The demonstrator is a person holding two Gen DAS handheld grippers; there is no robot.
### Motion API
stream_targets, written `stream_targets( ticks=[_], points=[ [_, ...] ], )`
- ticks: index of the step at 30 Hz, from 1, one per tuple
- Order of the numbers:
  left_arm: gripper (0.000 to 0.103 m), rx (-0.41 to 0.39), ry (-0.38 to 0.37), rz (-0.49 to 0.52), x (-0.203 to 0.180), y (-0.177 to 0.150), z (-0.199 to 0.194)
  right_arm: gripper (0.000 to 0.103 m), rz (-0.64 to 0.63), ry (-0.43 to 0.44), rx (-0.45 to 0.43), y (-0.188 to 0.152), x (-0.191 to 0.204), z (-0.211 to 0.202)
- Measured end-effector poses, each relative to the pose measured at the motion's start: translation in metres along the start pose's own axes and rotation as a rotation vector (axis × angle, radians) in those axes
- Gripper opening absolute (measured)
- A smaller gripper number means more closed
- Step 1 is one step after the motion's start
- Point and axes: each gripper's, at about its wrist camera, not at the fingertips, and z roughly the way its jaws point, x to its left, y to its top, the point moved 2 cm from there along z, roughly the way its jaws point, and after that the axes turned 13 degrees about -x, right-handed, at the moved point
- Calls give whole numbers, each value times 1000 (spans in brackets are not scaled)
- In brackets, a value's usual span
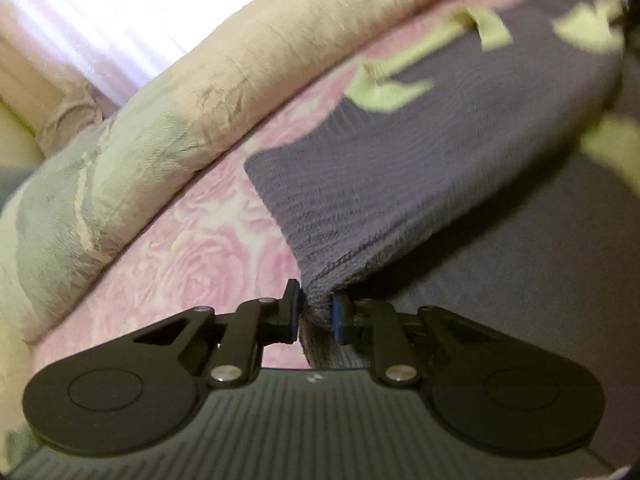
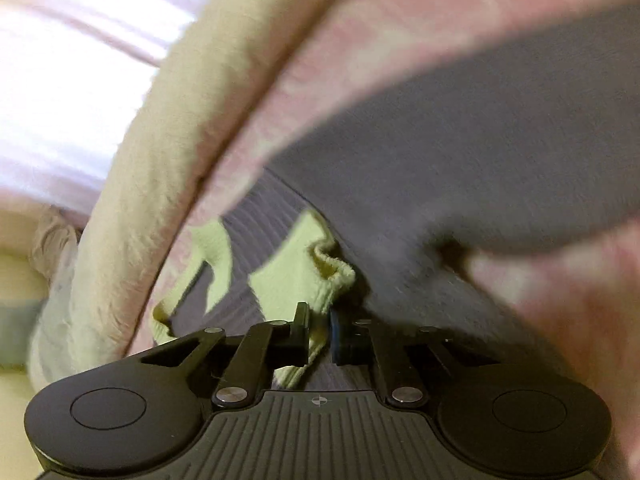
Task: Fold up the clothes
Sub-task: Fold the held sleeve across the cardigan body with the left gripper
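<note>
Black-jawed left tool, closed on a corner of the grey knit garment: hemmed edge pinched between both pads, a fold of cloth bunched in the narrow gap. From that pinch the garment lifts and spreads away to the far right, ribbed weave plain to see, pale yellow-green patches scattered over its far part. More grey cloth lies in shadow to the right of the tool, under the raised flap. Beneath and to the left, bed cover in pink rose print. Beyond it, a long cream and grey-green rolled blanket runs along the far edge of the bed; bright white curtain behind that. Right tool, jaws drawn close together, gripping a yellow-green ribbed piece of the same garment; the pale cloth passes between the pads and hangs out below them. Just past the tips, yellow-green cloth puckers in a small fold against the grey knit. Grey fabric sweeps up to the far right, badly blurred. Pink cover shows above and to the near right; cream blanket curves along the left, bright curtain at far left. Garment lies on the bed, held at two points, partly lifted.
</note>
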Motion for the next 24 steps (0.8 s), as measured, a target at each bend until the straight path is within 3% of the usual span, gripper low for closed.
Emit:
stream_targets(
  ticks=[3,5,6,7,8,11,14,16,19,20,24],
  points=[
    [14,21,7,137,-22,-6,8,7,-172,-64,-10,-12,10,6],
    [17,39,-7,115,-16,-1,5,8,-274,-76,-20,-15,18,6],
    [19,50,-24,56,-7,3,2,10,-317,-83,-21,-15,23,6],
    [20,64,-58,-64,9,7,-2,18,-348,-96,-33,-14,27,3],
    [20,74,-102,-206,27,9,-7,40,-374,-110,-49,-12,30,-1],
    [18,44,-175,-532,69,10,-27,43,-433,-111,-100,-6,39,-18],
    [18,-37,-201,-684,85,18,-40,43,-453,-8,-104,-4,49,-27],
    [18,-34,-204,-640,69,24,-29,43,-491,47,-76,-10,57,-23],
    [18,68,-209,-555,34,15,9,43,-556,20,-2,-27,54,1],
    [18,78,-192,-573,30,13,14,42,-560,-8,35,-32,47,13],
    [13,115,-154,-673,30,17,16,43,-518,23,40,-26,38,4]
  ],
)
